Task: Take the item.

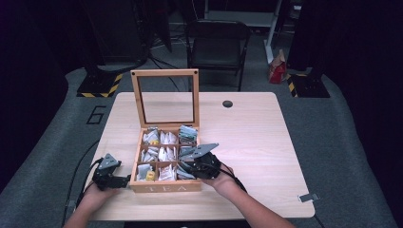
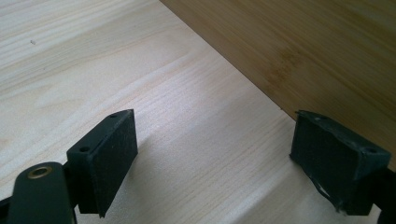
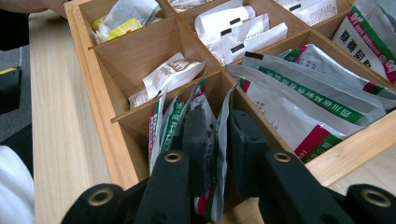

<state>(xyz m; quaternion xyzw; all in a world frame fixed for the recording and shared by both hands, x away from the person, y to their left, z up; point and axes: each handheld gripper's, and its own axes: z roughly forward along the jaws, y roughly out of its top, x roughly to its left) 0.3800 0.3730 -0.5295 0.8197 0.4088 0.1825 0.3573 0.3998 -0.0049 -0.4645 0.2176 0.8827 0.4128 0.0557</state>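
A light wooden table [image 1: 266, 137] carries a wooden tea box [image 1: 164, 186] near its front edge, the box's glass-paned lid [image 1: 165, 97] standing upright at the back and its inside split into a grid of compartments stuffed with tea sachets. The left gripper [image 1: 124, 181] rests on the table just beside the box's left wall; in the left gripper view its two black jaws stand wide apart with nothing but bare tabletop between them, and the right-hand jaw sits close against the box's side [image 2: 299, 51]. The right gripper [image 1: 189, 165] reaches into the front right compartment of the box. In the right gripper view its jaws are drawn close together around a white sachet with green and red print [image 3: 217, 140], which stands on edge in that compartment among similar packets. Larger silver-and-green sachets [image 3: 299, 100] lie flat in the neighbouring compartment, and small white paper packets [image 3: 166, 77] sit in the compartment beyond.
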